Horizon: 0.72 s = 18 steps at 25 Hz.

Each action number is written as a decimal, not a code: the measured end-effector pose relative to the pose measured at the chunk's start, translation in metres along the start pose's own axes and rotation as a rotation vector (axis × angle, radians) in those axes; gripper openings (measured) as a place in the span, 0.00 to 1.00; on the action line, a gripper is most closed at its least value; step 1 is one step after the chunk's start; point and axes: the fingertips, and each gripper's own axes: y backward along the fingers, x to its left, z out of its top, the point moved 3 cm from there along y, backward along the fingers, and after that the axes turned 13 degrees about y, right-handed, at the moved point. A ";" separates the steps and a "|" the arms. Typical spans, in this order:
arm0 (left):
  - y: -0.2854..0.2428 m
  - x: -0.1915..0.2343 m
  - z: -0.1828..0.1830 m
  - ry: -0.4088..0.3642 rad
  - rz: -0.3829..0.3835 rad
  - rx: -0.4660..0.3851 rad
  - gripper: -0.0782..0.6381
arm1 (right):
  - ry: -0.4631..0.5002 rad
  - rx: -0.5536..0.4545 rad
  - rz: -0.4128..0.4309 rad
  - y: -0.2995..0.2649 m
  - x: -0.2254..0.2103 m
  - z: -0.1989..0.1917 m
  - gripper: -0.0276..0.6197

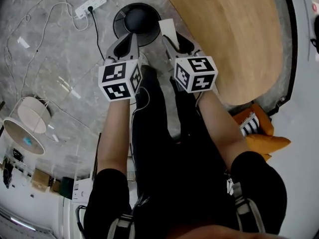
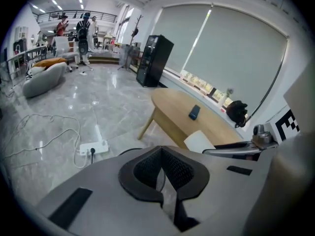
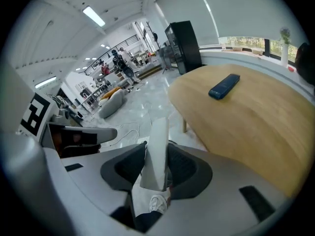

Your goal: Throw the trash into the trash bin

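- We see the right hand-held gripper [image 3: 156, 160] pinching the trash [image 3: 156, 141], a flat white piece. Both pads press its faces, and its upper end sticks out past the fingertips.
- The left hand-held gripper [image 2: 163, 162] has its pads pressed together at the tips, and we see nothing between them.
- In the head view both hand-held grippers sit at upper centre, side by side. Each points away from the person and down toward the floor [image 1: 50, 59].
- The trash bin [image 1: 119, 20] is black and round, standing on the grey marble floor at top centre of the head view. The left hand-held gripper's tips overlap its lower edge in the picture.
- There the trash shows at the bin's right edge. We cannot tell how high above the rim it is.
- The wooden table [image 1: 224, 34] fills the upper right of the head view, and its edge runs just right of the right hand-held gripper.
- A dark slab-shaped device [image 3: 224, 86] lies on the table, upper right of centre in the right gripper view.
- A white power strip [image 1: 91, 4] with its cables lies on the floor at upper left, beside the bin.
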 end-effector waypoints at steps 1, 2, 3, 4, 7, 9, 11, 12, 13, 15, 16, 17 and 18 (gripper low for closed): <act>0.002 0.014 -0.002 0.014 0.012 0.002 0.13 | 0.006 0.017 0.008 -0.011 0.009 -0.004 0.27; 0.004 0.029 -0.004 0.028 0.024 0.005 0.13 | 0.012 0.034 0.013 -0.023 0.017 -0.008 0.27; 0.006 0.043 -0.007 0.042 0.035 0.009 0.13 | 0.017 0.050 0.017 -0.035 0.024 -0.012 0.27; 0.008 0.057 -0.011 0.055 0.045 0.016 0.13 | 0.026 0.067 0.019 -0.047 0.031 -0.016 0.27; 0.010 0.093 -0.024 0.085 0.065 0.043 0.13 | 0.128 0.119 0.011 -0.087 0.047 -0.027 0.27; 0.010 0.113 -0.031 0.095 0.075 0.055 0.13 | 0.223 0.153 0.009 -0.116 0.054 -0.036 0.27; 0.009 0.128 -0.038 0.103 0.081 0.063 0.13 | 0.280 0.190 0.024 -0.144 0.060 -0.047 0.27; 0.008 0.135 -0.042 0.108 0.082 0.067 0.13 | 0.303 0.209 0.032 -0.157 0.062 -0.053 0.27; 0.007 0.141 -0.045 0.113 0.083 0.070 0.13 | 0.328 0.226 0.038 -0.170 0.063 -0.060 0.27; 0.003 0.153 -0.051 0.125 0.083 0.077 0.13 | 0.366 0.259 0.042 -0.194 0.063 -0.074 0.27; 0.001 0.158 -0.054 0.130 0.083 0.081 0.13 | 0.367 0.280 0.043 -0.206 0.062 -0.082 0.27; -0.002 0.164 -0.057 0.134 0.083 0.085 0.13 | 0.357 0.306 0.047 -0.217 0.061 -0.091 0.27; -0.004 0.169 -0.060 0.138 0.083 0.090 0.13 | 0.348 0.333 0.054 -0.229 0.060 -0.100 0.27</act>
